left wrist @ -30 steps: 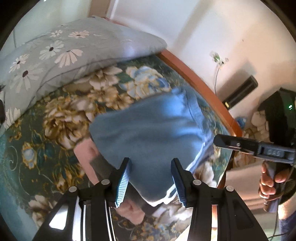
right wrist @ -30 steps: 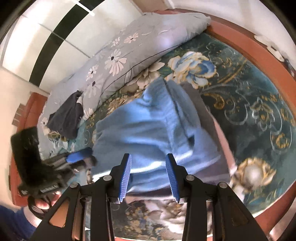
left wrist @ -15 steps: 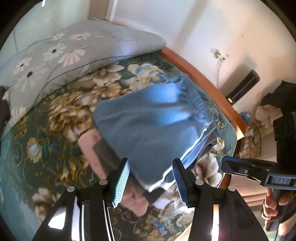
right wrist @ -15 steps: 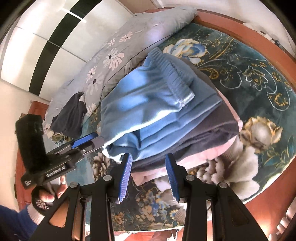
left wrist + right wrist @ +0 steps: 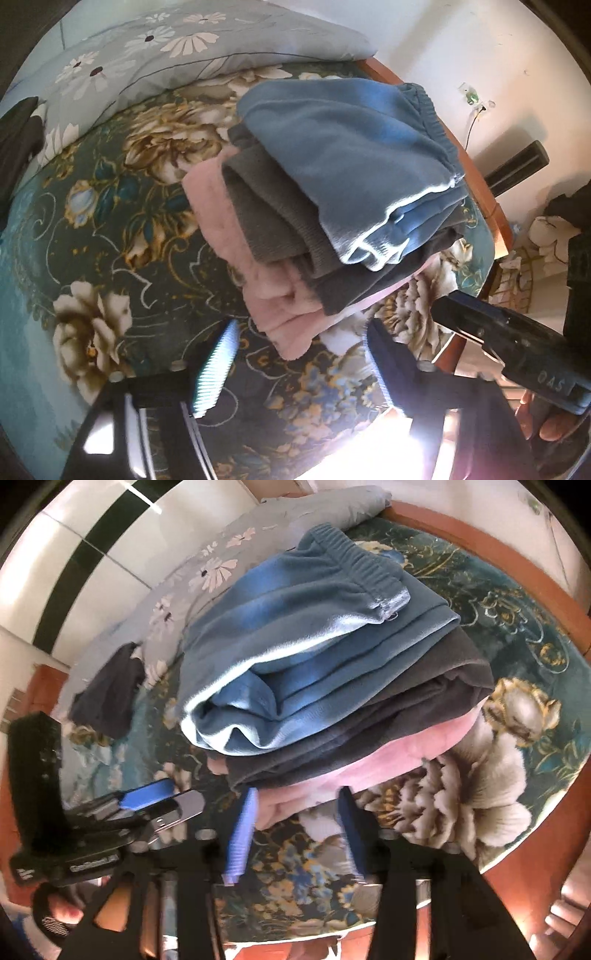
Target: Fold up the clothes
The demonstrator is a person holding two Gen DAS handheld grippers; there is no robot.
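A stack of folded clothes lies on the floral bedspread: blue fleece pants (image 5: pixel 354 162) (image 5: pixel 295 642) on top, a dark grey garment (image 5: pixel 273 218) (image 5: pixel 406 709) under them, a pink one (image 5: pixel 266 291) (image 5: pixel 399 753) at the bottom. My left gripper (image 5: pixel 299 332) is open and empty, just short of the stack's near edge. My right gripper (image 5: pixel 297 805) is open and empty, close to the pink layer's edge. Each gripper shows in the other's view: the right one (image 5: pixel 509 350), the left one (image 5: pixel 147 805).
A grey daisy-print pillow (image 5: pixel 177 59) (image 5: pixel 207 572) lies at the head of the bed. A dark garment (image 5: pixel 110 690) (image 5: pixel 18 136) lies beside it. The wooden bed frame (image 5: pixel 476 184) (image 5: pixel 517 568) edges the mattress. A black speaker (image 5: pixel 517 166) stands by the wall.
Both grippers have drawn back from the blue pants, which now rest folded on top of the stack. The whole stack has come into view.
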